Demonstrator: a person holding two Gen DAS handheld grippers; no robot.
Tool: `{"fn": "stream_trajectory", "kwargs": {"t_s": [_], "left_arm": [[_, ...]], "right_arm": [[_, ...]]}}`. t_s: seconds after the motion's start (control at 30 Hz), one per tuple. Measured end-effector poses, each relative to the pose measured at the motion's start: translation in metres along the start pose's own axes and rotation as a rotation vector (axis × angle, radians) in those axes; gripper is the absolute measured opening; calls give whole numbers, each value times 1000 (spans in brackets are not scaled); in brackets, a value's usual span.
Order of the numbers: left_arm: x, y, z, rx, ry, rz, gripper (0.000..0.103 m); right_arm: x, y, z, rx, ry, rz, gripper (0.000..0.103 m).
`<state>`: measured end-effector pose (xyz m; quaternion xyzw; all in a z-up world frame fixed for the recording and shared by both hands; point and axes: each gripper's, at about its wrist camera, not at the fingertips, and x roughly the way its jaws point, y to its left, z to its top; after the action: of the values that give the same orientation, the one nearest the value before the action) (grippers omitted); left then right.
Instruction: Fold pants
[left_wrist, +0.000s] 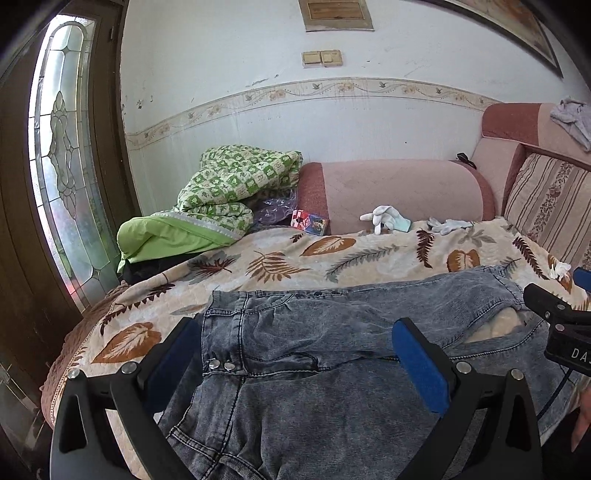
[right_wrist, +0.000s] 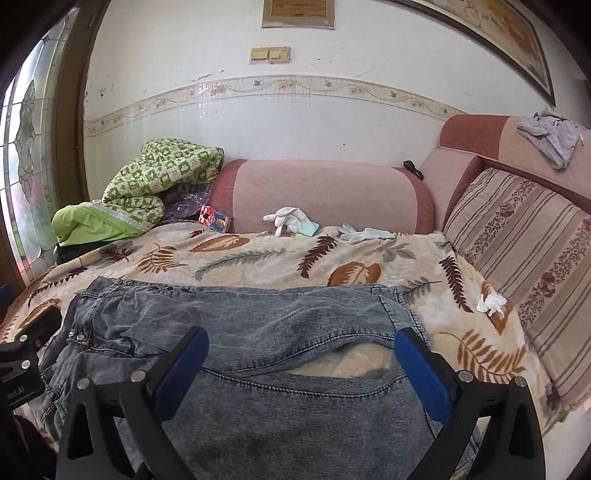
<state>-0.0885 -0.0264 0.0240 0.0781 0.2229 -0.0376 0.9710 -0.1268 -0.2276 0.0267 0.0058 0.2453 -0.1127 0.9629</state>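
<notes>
Grey-blue washed denim pants (left_wrist: 314, 332) lie flat on the leaf-print blanket (left_wrist: 295, 254), waistband with two metal buttons at the left, legs running right. In the right wrist view the pants (right_wrist: 258, 321) show a gap between two layers with blanket visible inside. My left gripper (left_wrist: 295, 354) hovers open over the waist and fly, its blue pads spread wide with nothing between them. My right gripper (right_wrist: 301, 354) is open above the leg part, also holding nothing. Each gripper's black body shows at the edge of the other's view.
A green checked quilt (left_wrist: 236, 188) and a small colourful box (left_wrist: 310, 221) sit at the back left. White gloves (right_wrist: 291, 219) lie by the pink sofa armrest (right_wrist: 325, 192). A striped cushion (right_wrist: 524, 240) is at the right, with crumpled tissue (right_wrist: 490, 302) and grey cloth (right_wrist: 552, 134).
</notes>
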Motion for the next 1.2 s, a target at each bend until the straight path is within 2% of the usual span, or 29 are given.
{"fn": "stream_trajectory", "kwargs": {"t_s": [0.5,1.2], "left_arm": [[-8,1,4,-8,-12,33,103],[4,6,2,-12,16,43,103]], "right_arm": [[-18,13,4,-15,-17,40,102],[-11,16,5,-24,-3,46,102]]}}
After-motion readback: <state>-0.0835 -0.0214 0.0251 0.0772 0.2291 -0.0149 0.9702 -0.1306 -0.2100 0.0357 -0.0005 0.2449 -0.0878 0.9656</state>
